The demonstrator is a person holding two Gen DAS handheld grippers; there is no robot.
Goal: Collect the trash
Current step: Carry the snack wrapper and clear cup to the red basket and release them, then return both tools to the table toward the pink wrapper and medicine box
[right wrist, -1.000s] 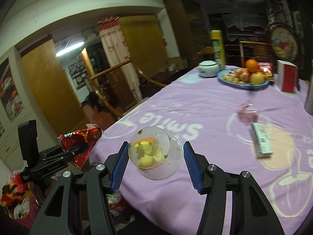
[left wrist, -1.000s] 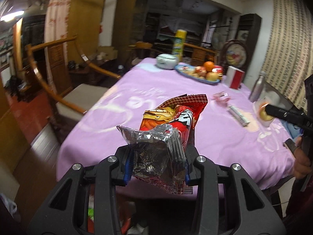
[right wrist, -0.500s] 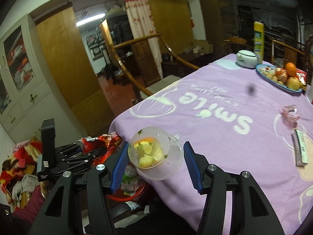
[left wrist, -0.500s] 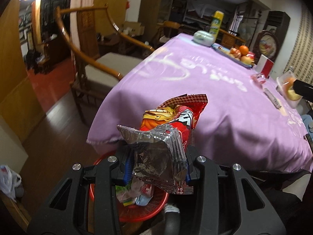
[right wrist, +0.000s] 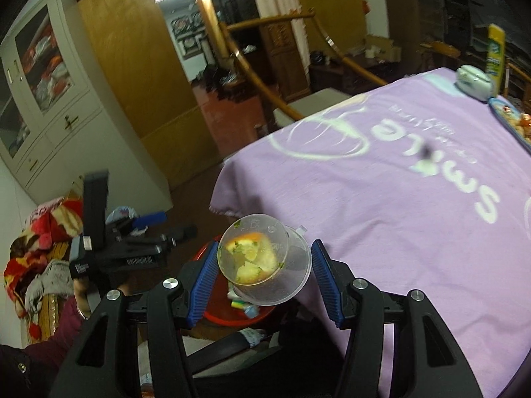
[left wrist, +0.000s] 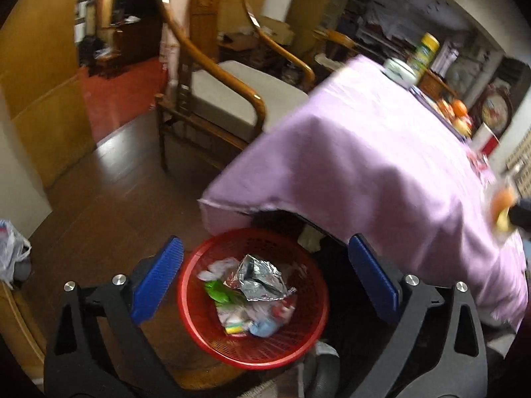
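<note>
My left gripper (left wrist: 265, 240) hangs over a red mesh basket (left wrist: 292, 341) on the floor, its jaws opening wide with nothing between them. The silver-lined snack bag (left wrist: 260, 280) lies crumpled in the basket on top of other wrappers. My right gripper (right wrist: 265, 265) is shut on a clear plastic cup (right wrist: 252, 248) of orange peel and fruit scraps, tilted on its side above the red basket (right wrist: 220, 311). In the right wrist view the left gripper (right wrist: 166, 225) sits to the left, held by a hand (right wrist: 81, 301). The blurred cup (left wrist: 502, 210) shows at the left view's right edge.
The corner of a table under a purple cloth (left wrist: 365, 165) overhangs the basket on its far right. A wooden armchair (left wrist: 232, 99) stands behind. A white plastic bag (left wrist: 11, 253) lies on the floor at left, and a cabinet (right wrist: 66, 116) lines the left wall.
My left gripper went from shut to wide open and the snack bag dropped into the red basket. Both grippers swung down past the table corner toward the basket; the cup stays gripped.
</note>
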